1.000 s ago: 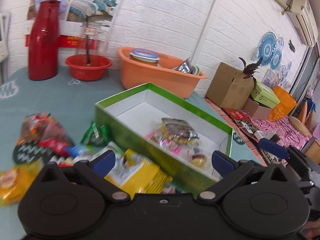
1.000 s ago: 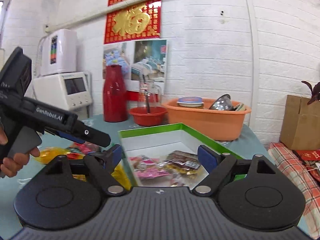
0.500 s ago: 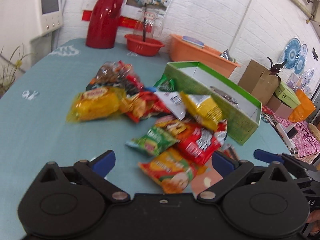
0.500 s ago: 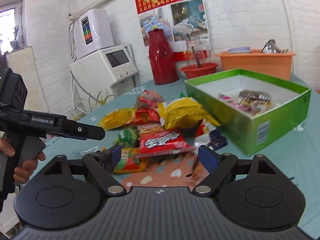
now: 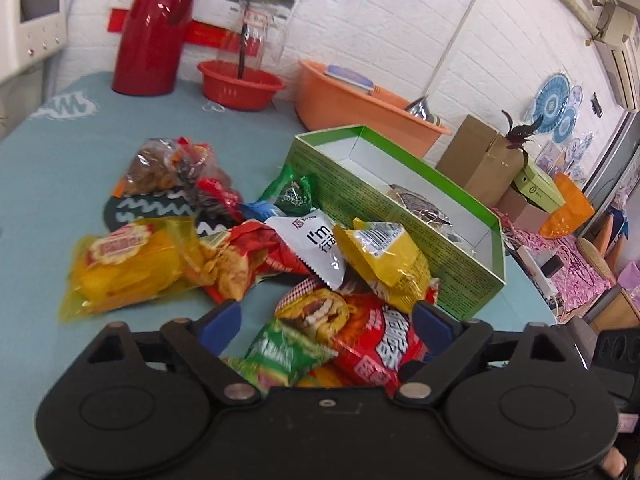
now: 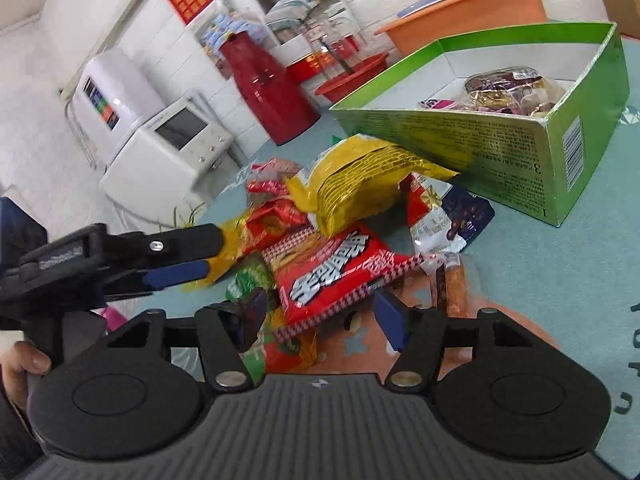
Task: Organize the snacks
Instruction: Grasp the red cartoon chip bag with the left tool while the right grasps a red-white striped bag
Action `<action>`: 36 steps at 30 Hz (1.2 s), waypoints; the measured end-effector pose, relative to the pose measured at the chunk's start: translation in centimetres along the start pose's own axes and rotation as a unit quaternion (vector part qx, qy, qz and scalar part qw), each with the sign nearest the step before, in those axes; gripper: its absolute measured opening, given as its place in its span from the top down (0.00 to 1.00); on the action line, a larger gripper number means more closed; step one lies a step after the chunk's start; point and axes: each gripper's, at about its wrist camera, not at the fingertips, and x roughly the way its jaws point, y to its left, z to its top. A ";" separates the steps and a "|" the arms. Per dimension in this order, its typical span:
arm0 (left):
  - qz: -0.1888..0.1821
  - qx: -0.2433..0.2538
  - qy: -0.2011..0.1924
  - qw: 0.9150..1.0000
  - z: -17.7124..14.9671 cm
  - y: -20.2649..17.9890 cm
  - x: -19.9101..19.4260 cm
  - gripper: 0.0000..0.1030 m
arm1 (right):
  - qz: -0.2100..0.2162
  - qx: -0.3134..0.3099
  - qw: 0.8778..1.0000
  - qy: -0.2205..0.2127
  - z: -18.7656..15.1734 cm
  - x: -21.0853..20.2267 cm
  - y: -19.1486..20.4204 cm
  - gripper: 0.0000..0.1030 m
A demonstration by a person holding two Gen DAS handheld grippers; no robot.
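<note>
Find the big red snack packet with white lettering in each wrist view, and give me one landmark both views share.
Left wrist view: the red snack packet lies low and centre-right, between the left gripper fingers.
Right wrist view: it lies at centre, just ahead of the right gripper.
Shared landmark: the green box, beyond the pile.

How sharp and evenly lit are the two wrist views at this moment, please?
Left wrist view: mostly sharp, print on the white packet readable, glare on the red thermos, fisheye bending the walls. Right wrist view: softer, with motion blur smearing the thermos and poster, though the red noodle packet stays legible.
</note>
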 end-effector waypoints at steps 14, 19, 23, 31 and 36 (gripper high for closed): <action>-0.056 0.035 0.096 0.993 -0.1 -1.7 5.5 0.25 | -0.053 0.021 0.998 -0.036 1.2 -2.3 -4.0 0.81; -0.051 0.051 0.098 0.993 -0.4 -2.3 5.2 0.17 | -0.065 0.009 0.997 -0.042 1.4 -3.9 -4.3 0.54; -0.057 0.035 0.100 0.993 0.1 -1.6 5.1 0.17 | -0.031 0.003 0.999 -0.023 0.6 -4.5 -3.1 0.49; -0.055 0.041 0.111 0.992 -0.2 -1.8 5.3 0.19 | -0.024 0.009 1.000 0.010 -0.5 -3.3 -1.8 0.12; -0.051 0.057 0.107 0.991 -0.7 -3.3 6.0 0.29 | -0.026 0.005 1.000 0.002 0.0 -1.4 -1.7 0.45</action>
